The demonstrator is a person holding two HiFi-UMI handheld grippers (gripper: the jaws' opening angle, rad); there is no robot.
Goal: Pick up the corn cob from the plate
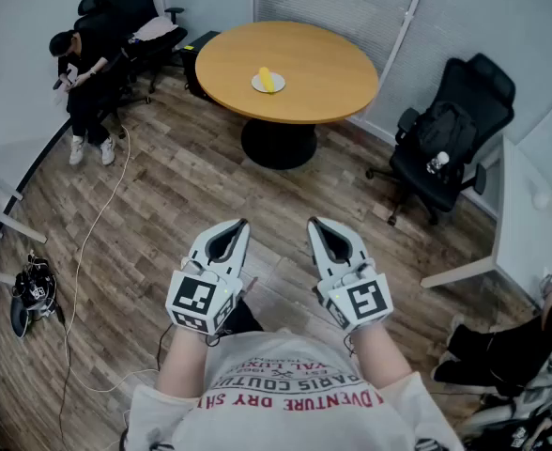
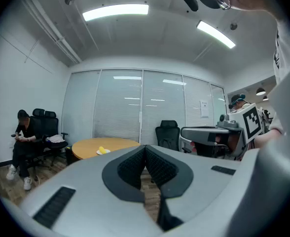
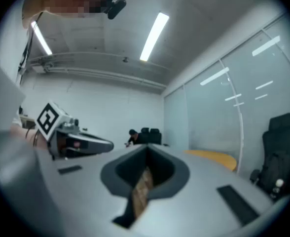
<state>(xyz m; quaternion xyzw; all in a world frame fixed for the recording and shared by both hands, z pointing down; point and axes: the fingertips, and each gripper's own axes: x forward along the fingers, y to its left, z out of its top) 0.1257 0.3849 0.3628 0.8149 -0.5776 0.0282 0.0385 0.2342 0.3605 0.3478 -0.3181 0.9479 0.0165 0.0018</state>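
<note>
The pick-up has not begun. The short yellow corn cob (image 1: 268,80) lies on its side on the small white round plate (image 1: 256,85), near the middle of the round wooden bench (image 1: 323,73). It is well apart from both tongs. The left tongs (image 1: 241,224) and right tongs (image 1: 314,222) are held level by the person's body, each closed on nothing. Approach, opening and grasp all remain. The cob is too small to show finer detail.
</note>
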